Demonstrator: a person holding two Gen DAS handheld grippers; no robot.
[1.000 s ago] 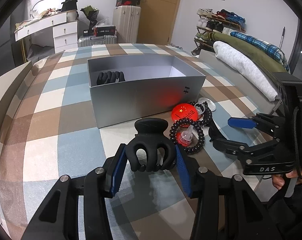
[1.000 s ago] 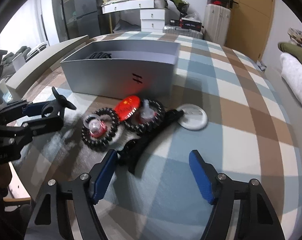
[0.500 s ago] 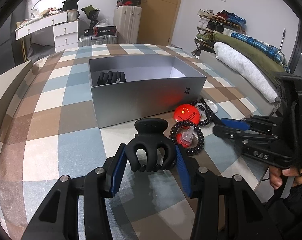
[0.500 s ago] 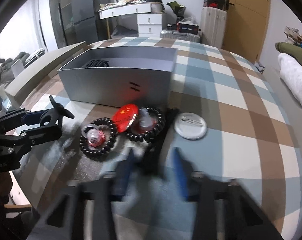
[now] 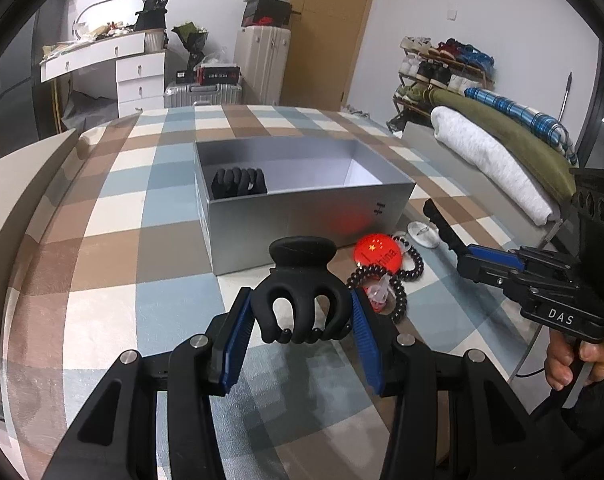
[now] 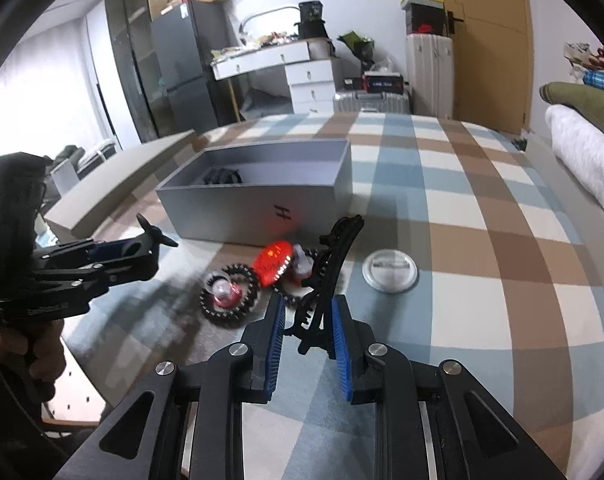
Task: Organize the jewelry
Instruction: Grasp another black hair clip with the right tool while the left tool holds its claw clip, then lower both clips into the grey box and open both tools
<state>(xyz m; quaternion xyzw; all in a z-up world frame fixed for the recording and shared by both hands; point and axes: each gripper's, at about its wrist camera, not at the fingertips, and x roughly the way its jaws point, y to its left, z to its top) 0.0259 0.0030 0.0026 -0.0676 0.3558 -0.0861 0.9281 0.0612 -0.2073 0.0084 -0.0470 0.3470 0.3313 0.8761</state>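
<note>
My left gripper (image 5: 302, 316) is shut on a black claw hair clip (image 5: 302, 292) and holds it above the checked cloth, in front of the grey box (image 5: 302, 216). Another black claw clip (image 5: 240, 182) lies inside the box at its left end. My right gripper (image 6: 306, 320) is shut on a long black toothed hair clip (image 6: 329, 272) and holds it tilted up above the table. Two black spiral hair ties (image 6: 230, 294), a red round badge (image 6: 273, 266) and a white round badge (image 6: 389, 270) lie on the cloth beside the box.
The table carries a brown, blue and white checked cloth (image 5: 142, 240). Folded blankets (image 5: 501, 152) lie at the right. A white dresser (image 6: 298, 76), suitcases and a shoe rack stand behind.
My right gripper has closed on the long black clip and lifted it off the cloth. My left gripper has stayed shut on the claw clip, almost still.
</note>
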